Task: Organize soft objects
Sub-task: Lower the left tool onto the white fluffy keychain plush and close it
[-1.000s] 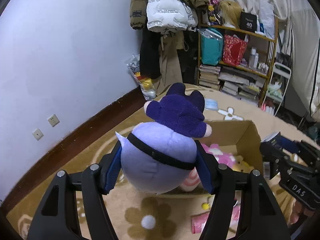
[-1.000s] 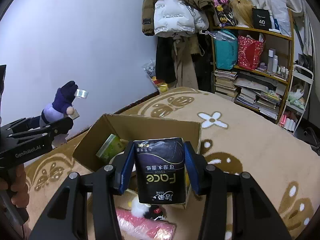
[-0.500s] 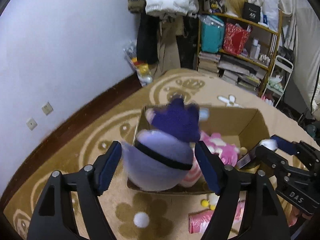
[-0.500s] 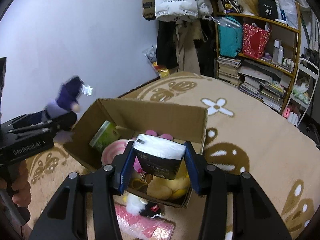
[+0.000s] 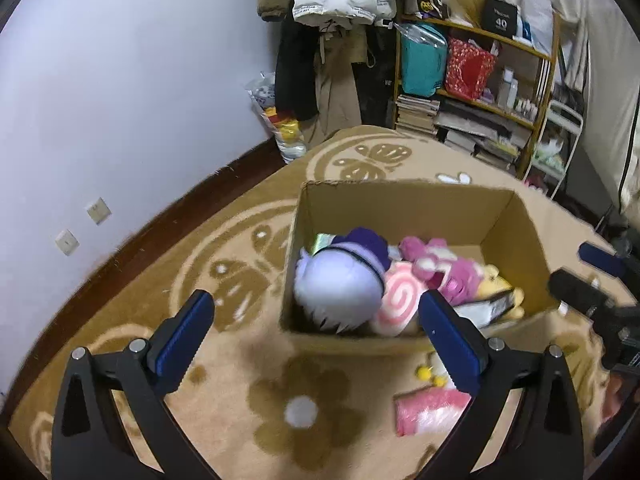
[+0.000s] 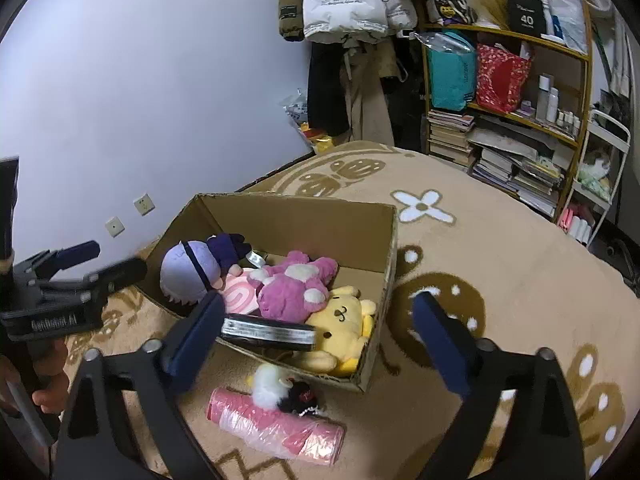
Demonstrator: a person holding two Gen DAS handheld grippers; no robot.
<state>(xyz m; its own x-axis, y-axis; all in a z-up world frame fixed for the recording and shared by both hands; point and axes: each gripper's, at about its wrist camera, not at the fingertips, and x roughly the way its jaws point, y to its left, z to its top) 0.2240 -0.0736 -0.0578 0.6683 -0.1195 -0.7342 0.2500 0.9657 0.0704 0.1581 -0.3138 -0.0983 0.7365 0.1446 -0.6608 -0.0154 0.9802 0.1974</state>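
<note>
Inside one box (image 6: 384, 264), three plush toys (image 6: 296, 284)

Wall (image 5: 140, 80): pale, plain, filling 9 to 11 o'clock.
Sockets (image 6: 129, 215): two on the wall, side by side, at 9 o'clock.
Skirting board (image 5: 168, 220): dark, along the foot of the wall.
Carpet (image 6: 500, 248): tan, with brown butterflies and white flowers, spread across the floor.
Coats (image 6: 344, 0): olive and white padded jackets hanging at 12 o'clock, dark garments below.
Shelf unit (image 6: 576, 56): wooden, at 1 to 2 o'clock.
Teal bag (image 6: 450, 76): on the shelf, just beside the red bag (image 6: 498, 78).
Books (image 6: 452, 136): stacked low on the shelf.
Bottles (image 6: 546, 96): small, right of the red bag.
Plastic bag (image 5: 280, 120): on the floor under the coats.
</note>
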